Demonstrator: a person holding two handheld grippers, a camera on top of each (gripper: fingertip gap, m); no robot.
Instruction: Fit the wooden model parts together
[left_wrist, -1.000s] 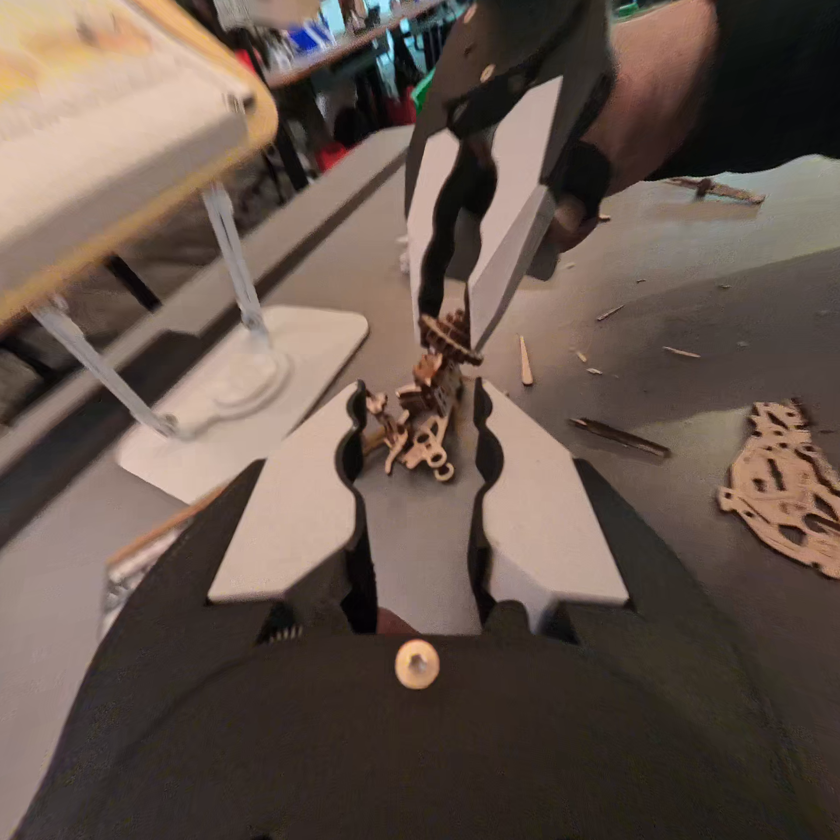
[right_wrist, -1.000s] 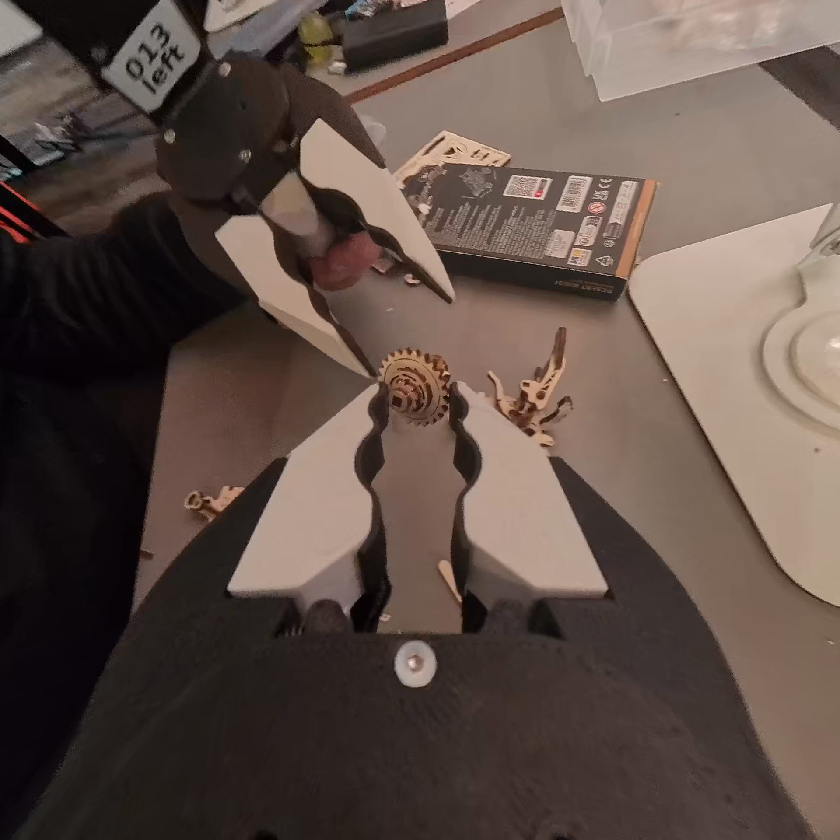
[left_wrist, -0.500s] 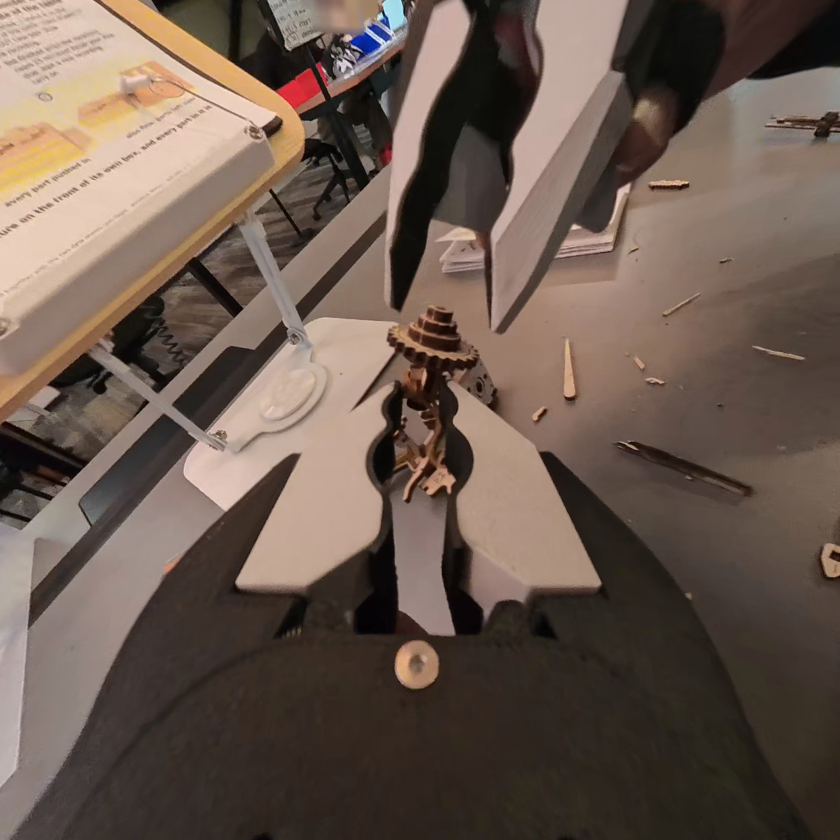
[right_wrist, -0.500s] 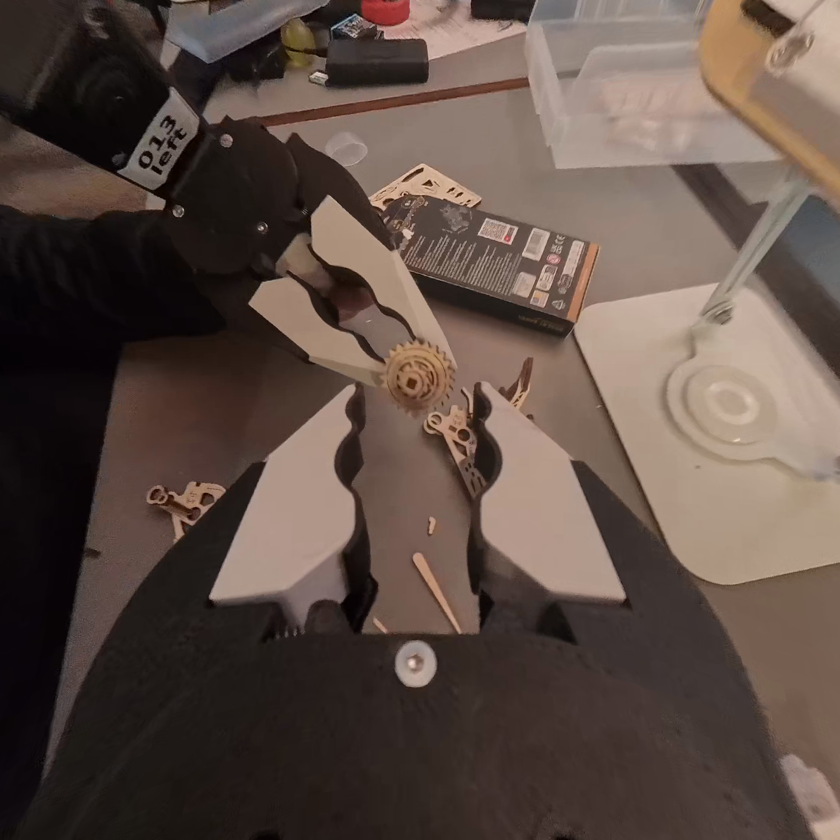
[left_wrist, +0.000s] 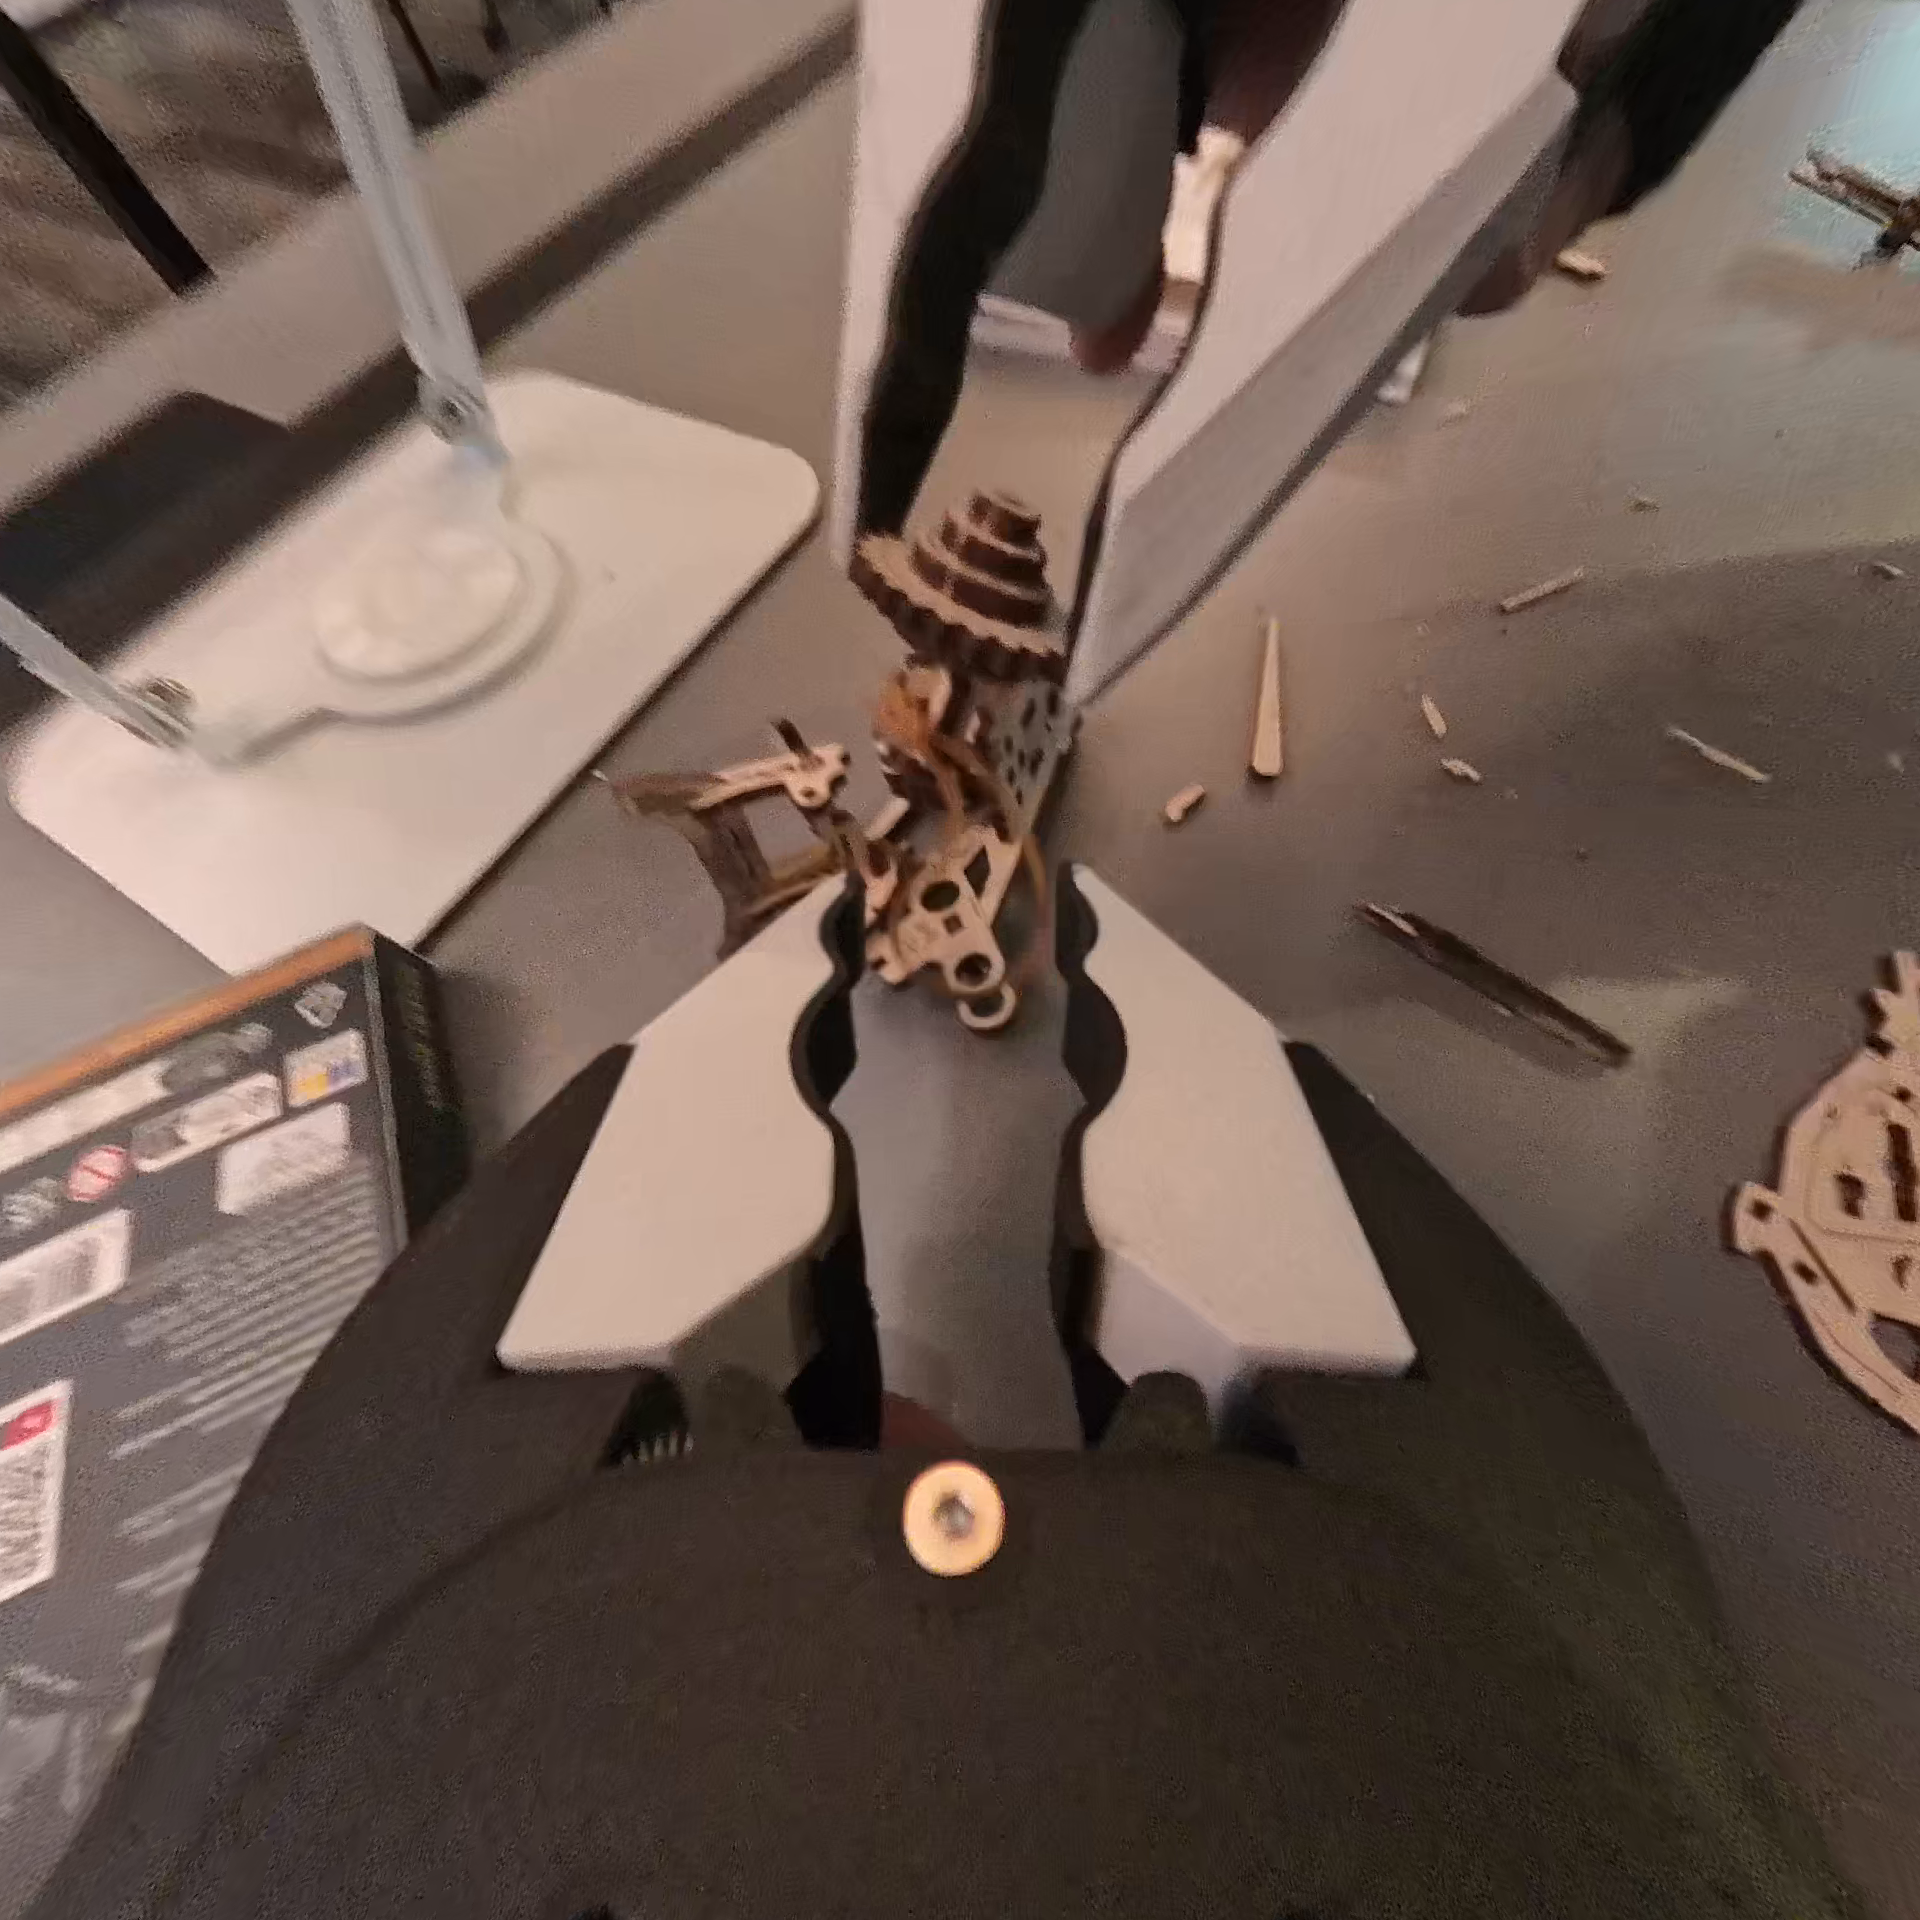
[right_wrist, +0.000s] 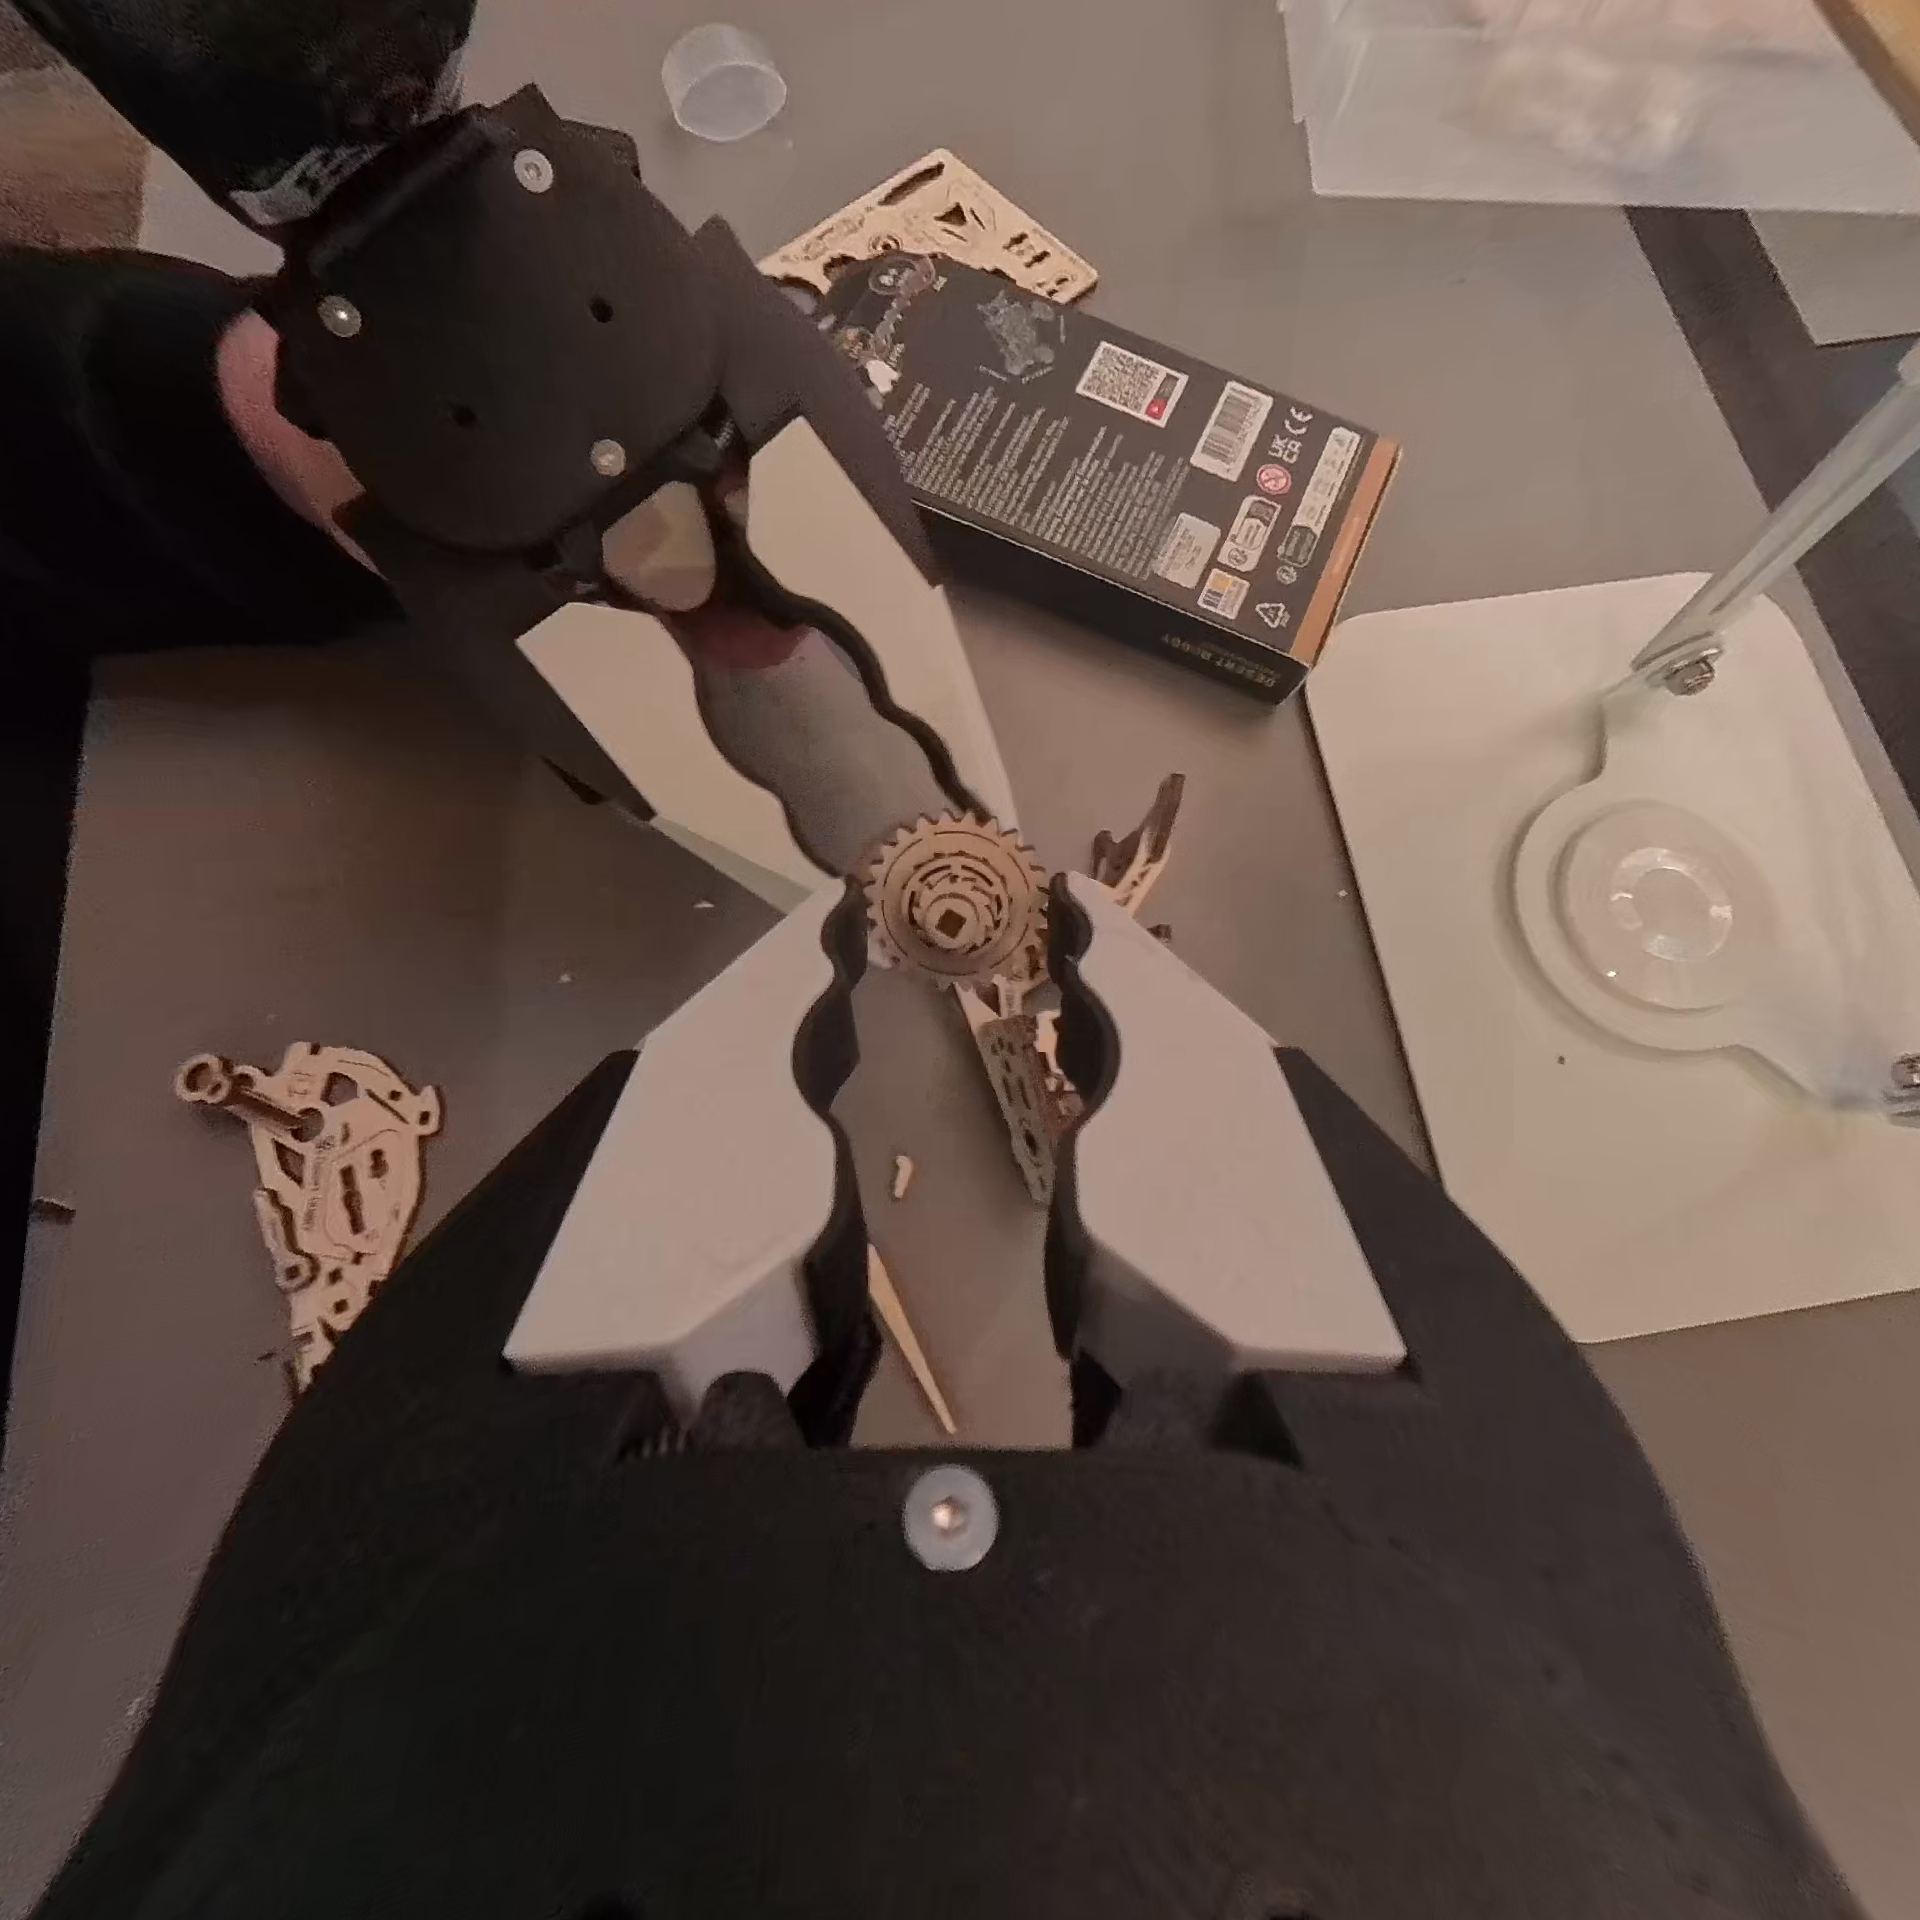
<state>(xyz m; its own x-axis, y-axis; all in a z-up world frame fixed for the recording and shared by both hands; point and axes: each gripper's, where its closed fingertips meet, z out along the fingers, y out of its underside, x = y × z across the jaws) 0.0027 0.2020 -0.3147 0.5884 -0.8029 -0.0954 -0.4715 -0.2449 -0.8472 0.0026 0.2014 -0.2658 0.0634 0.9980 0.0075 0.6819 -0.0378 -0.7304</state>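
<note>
- Two tongs met over one small wooden assembly, tip to tip.
- Right tongs (right_wrist: 951, 914) were clenched on the toothed gear stack (right_wrist: 954, 920); both pads looked pressed against the teeth.
- Left tongs (left_wrist: 956, 904) were released: the perforated frame (left_wrist: 940, 920) under the gear stood between their pads, with a visible gap on the right pad's side.
- Risk, as I judged it: with only the gear pinched, the frame below had no firm hold. A push down could tip the assembly sideways or lever the gear off its shaft.
- The grip sat on the teeth. Too hard a squeeze might chip one; too light, and the gear could spin or slip out.
- The two pairs of fingertips were nearly touching, so closing the left tongs could knock the right ones off line.
- The view from the left tongs was blurred, so the fit of gear to shaft could not be read.
- Surface: a grey table (left_wrist: 1558, 831) strewn with wood splinters (left_wrist: 1268, 686) to the right of the left tongs.
- A loose flat cut-out part (right_wrist: 322, 1143) lay left of the right tongs.
- A dark printed box (right_wrist: 1122, 457) lay beyond the right tongs, and a white stand base (right_wrist: 1558, 1143) to their right.
- Room: a clear cup (right_wrist: 727, 88) and a clear bin (right_wrist: 1558, 104) stood at the far edge of the table.
</note>
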